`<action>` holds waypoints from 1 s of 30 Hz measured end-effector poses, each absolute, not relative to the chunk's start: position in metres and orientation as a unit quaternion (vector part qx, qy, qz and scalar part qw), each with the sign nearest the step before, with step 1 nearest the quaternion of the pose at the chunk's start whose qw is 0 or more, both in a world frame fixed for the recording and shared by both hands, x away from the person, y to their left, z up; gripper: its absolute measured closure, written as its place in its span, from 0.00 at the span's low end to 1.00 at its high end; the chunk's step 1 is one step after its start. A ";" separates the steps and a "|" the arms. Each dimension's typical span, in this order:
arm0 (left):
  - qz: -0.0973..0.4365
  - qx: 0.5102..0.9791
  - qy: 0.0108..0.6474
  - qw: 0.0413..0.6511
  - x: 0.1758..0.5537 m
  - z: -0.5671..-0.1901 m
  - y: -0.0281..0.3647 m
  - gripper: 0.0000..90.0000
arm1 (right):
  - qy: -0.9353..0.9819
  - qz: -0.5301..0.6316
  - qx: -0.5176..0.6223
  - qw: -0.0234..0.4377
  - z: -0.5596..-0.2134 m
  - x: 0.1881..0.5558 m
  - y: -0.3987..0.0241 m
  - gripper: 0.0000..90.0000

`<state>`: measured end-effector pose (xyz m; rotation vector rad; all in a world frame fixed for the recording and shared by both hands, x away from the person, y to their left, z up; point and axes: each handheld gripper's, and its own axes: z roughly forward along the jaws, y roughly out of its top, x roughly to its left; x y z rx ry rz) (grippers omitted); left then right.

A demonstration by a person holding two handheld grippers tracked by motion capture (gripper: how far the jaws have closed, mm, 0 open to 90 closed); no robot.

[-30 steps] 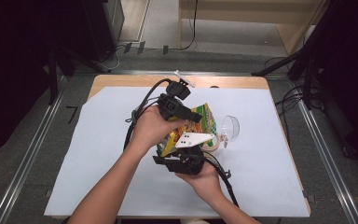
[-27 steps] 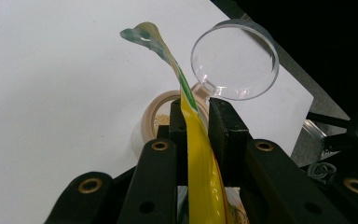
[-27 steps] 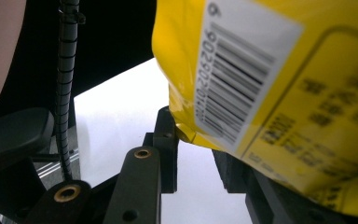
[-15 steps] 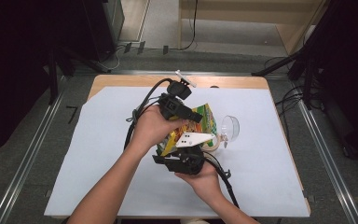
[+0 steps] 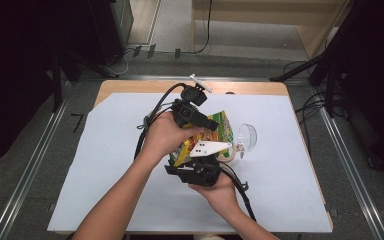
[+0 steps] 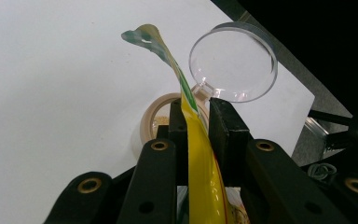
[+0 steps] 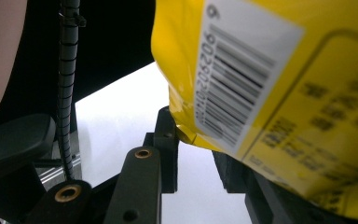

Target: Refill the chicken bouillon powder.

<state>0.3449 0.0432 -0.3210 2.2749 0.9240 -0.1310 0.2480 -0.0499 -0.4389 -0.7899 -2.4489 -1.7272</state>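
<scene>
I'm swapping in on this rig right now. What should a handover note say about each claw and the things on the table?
Left claw: shut on the yellow snack bag's upper edge.
Right claw: grips the bag's bottom corner.
Bag: held above the white sheet, over a tan container with crumbs inside; its clear lid is off, beside it.
Done: lid off, bag lifted.
Left: probably finish pouring, then set the bag down.

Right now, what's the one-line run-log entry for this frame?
left gripper: shut on yellow bag | right gripper: holds bag's barcode end | cup: open, below bag | clear lid: hinged open
</scene>
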 end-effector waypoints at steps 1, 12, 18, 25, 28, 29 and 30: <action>-0.050 0.872 0.355 0.334 0.345 -0.321 0.044 0.88 | -0.791 -0.556 -0.255 0.022 -0.439 0.248 -0.050 0.82; -0.051 0.871 0.355 0.336 0.345 -0.321 0.045 0.88 | -0.792 -0.555 -0.253 0.022 -0.438 0.248 -0.049 0.82; -0.052 0.869 0.357 0.338 0.345 -0.323 0.047 0.88 | -0.796 -0.551 -0.250 0.020 -0.439 0.249 -0.049 0.82; -0.049 0.868 0.359 0.338 0.344 -0.322 0.049 0.88 | -0.797 -0.551 -0.246 0.020 -0.439 0.249 -0.048 0.82; -0.049 0.868 0.360 0.338 0.344 -0.322 0.049 0.88 | -0.798 -0.551 -0.245 0.020 -0.439 0.249 -0.047 0.82; -0.048 0.869 0.359 0.338 0.344 -0.322 0.049 0.88 | -0.798 -0.551 -0.244 0.020 -0.439 0.249 -0.047 0.82; -0.048 0.869 0.359 0.338 0.344 -0.322 0.049 0.88 | -0.798 -0.551 -0.244 0.020 -0.439 0.249 -0.047 0.82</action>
